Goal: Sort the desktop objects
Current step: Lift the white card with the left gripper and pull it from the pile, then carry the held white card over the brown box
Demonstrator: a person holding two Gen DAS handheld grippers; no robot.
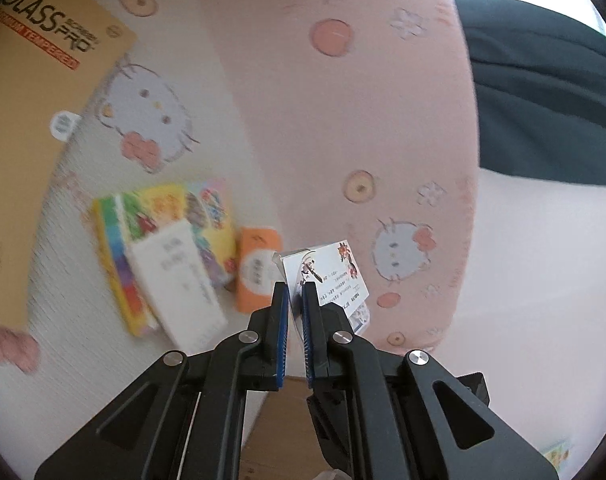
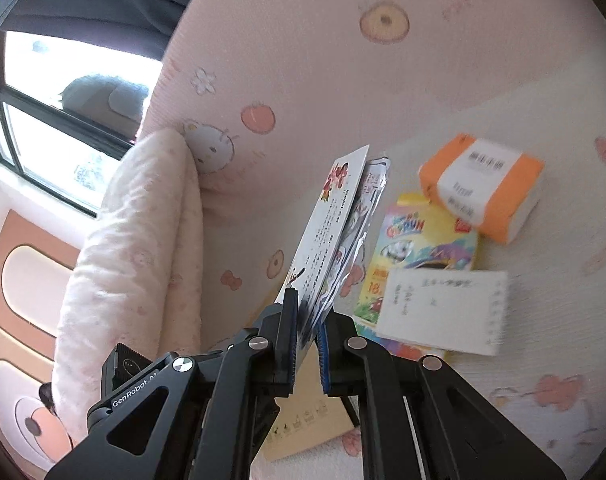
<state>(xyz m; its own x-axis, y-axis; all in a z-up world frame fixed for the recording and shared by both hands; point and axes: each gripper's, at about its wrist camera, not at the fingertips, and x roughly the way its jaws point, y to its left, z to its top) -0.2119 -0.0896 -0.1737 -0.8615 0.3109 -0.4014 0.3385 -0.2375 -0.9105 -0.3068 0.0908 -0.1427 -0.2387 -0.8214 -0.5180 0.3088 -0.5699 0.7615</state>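
Cards (image 2: 335, 216), thin, light and bendy, sit edge-pinched at lower centre in both the right gripper (image 2: 306, 320) and left gripper (image 1: 295, 300).

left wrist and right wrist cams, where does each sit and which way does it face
Left wrist: on the left gripper, facing down along its fingers at the pink sheet; card pack pinched.
Right wrist: on the right gripper, facing down across the sheet toward a window; card pack pinched.
Shared: orange pack, colourful box, white pad.
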